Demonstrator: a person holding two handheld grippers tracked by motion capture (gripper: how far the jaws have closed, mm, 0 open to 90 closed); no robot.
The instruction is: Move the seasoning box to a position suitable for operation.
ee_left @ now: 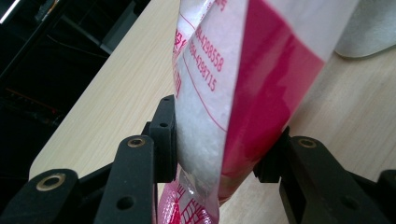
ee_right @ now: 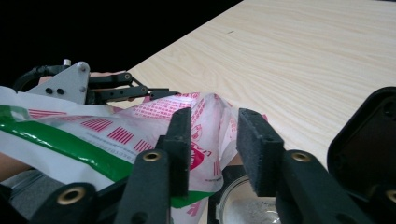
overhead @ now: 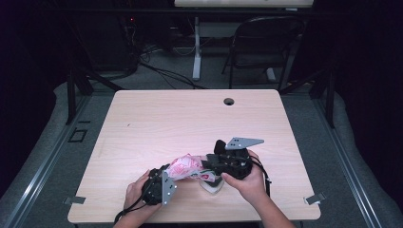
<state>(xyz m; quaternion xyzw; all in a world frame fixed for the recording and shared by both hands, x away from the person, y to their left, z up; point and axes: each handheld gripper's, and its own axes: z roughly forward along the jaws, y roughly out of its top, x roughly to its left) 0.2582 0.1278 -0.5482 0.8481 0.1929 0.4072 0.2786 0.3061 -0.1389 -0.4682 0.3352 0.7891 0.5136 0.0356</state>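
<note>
One person worked at one light wooden table [overhead: 142, 118], holding one two-jaw gripper in each hand, two grippers in all. One plastic bag [overhead: 186, 166], printed in pink and white with a green stripe, hung just above the near middle of the table between the two grippers. The left gripper [overhead: 167, 176] sat at the bag's near-left end; in the left gripper view its two black jaws pressed against opposite sides of the bag [ee_left: 224, 107], which held white granules, so this claw was gripping the bag. The right gripper [overhead: 209, 167] came in from the right, carrying one grey three-cornered plate [overhead: 242, 142] on top. In the right gripper view its two jaws stood apart, with the crumpled top of the bag [ee_right: 140, 126] lying against the left pad, while a clear gap remained before the right pad [ee_right: 257, 140]; this claw was therefore open and not clamped on the bag. The same view also showed the left gripper [ee_right: 154, 93] farther off at the bag's other end. One white bowl [overhead: 211, 184] stood on the table directly below the right gripper and just beside the bag's lower end; its rim [ee_right: 243, 205] appeared between the right gripper's jaws. One round cable hole [overhead: 229, 101] was set in the far edge of the table. One folding chair [overhead: 263, 42] stood on the floor beyond the table.
</note>
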